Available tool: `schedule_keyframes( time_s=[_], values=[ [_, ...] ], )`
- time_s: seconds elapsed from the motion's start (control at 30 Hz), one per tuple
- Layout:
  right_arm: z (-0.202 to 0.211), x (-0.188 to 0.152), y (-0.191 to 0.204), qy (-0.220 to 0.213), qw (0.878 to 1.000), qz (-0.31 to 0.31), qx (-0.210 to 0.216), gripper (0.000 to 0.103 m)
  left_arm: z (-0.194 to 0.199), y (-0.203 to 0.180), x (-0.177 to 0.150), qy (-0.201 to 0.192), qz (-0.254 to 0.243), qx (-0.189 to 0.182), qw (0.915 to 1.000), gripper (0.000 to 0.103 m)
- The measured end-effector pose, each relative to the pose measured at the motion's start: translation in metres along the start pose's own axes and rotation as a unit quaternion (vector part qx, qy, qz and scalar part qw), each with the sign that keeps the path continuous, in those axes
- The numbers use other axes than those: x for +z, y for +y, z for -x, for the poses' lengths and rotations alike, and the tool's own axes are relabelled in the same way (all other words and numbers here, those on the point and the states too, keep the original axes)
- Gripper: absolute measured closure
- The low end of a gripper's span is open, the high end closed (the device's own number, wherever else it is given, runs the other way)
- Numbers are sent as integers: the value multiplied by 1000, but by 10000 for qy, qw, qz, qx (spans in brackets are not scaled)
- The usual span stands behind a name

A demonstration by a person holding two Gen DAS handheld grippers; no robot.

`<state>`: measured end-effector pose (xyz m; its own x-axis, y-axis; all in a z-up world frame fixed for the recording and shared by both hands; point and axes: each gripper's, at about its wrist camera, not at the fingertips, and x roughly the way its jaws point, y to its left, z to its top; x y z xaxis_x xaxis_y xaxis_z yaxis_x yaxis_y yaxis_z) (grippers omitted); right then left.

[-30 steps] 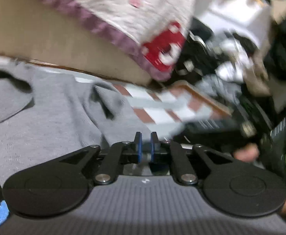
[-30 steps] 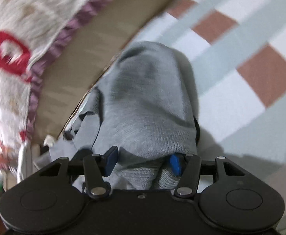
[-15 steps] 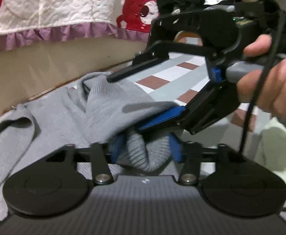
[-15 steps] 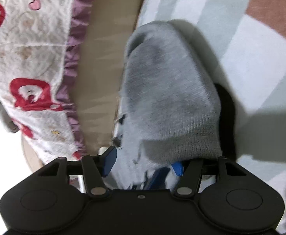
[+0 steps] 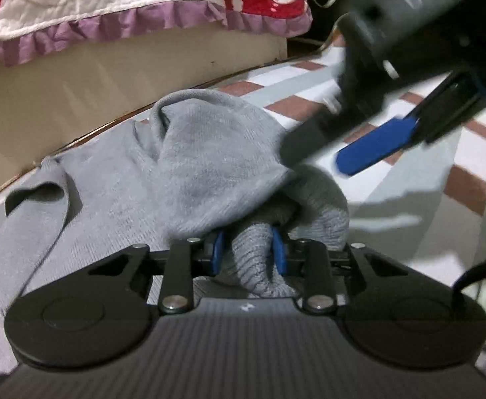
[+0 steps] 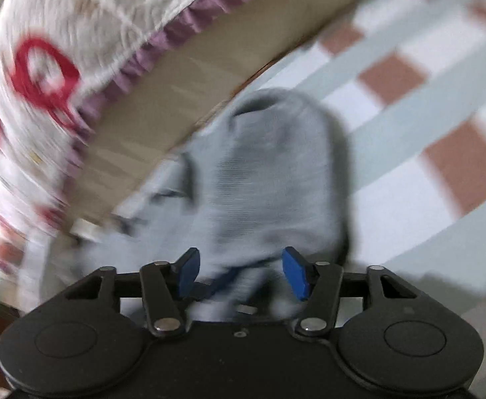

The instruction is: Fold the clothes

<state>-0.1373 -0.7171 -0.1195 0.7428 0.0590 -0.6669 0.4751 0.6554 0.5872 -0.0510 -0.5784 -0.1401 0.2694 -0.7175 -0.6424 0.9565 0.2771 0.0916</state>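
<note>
Two grippers here: left gripper [image 5: 247, 249] closing on the soft, floppy gray sweater [image 5: 189, 179]'s thick cuff, a good hold, right gripper [image 6: 241, 272] spread above it, narrowing.

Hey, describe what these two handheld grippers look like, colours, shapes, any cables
Both are matte black. The left gripper and right gripper each have two blue finger pads on black link arms with silver pivot screws, flanked by two round black discs. The left one's body is ribbed grey. A black cable shows at the left view's right edge.
</note>
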Motion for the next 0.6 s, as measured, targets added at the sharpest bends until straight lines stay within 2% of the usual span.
schedule_keyframes(
  time_s=[0.1,0.13,0.2,0.3,0.33,0.37,0.4,0.47,0.53,0.6],
  values=[
    [1,-8,15,-9,9924,995,-726,50,-2,-2,3,92,-293,20,9995,71],
    [-1,-10,18,44,9890,1212,-845,50,-4,-3,4,108,-369,22,9993,71],
    [-10,-11,17,250,9874,1334,-811,50,-7,-5,4,88,-489,23,9988,69],
    [-23,-9,17,213,9843,1484,-927,50,-11,-4,3,-18,-643,-64,9979,71],
    [-26,-5,16,145,9844,1476,-941,51,-10,-2,3,-17,-633,-160,9979,74],
    [-28,-1,14,52,9853,1411,-966,55,-9,0,4,-14,-605,-257,9978,83],
    [-30,4,11,-28,9866,1310,-974,66,-7,6,5,2,-410,-384,9984,94],
    [-30,13,-1,-132,9920,885,-886,79,-4,29,7,35,389,-860,9955,95],
    [-27,14,-10,-192,9949,529,-841,82,4,52,3,-70,1364,-1522,9789,96],
    [-23,13,-19,-202,9964,257,-780,82,13,70,-4,-225,2155,-2083,9538,96]
  ],
)
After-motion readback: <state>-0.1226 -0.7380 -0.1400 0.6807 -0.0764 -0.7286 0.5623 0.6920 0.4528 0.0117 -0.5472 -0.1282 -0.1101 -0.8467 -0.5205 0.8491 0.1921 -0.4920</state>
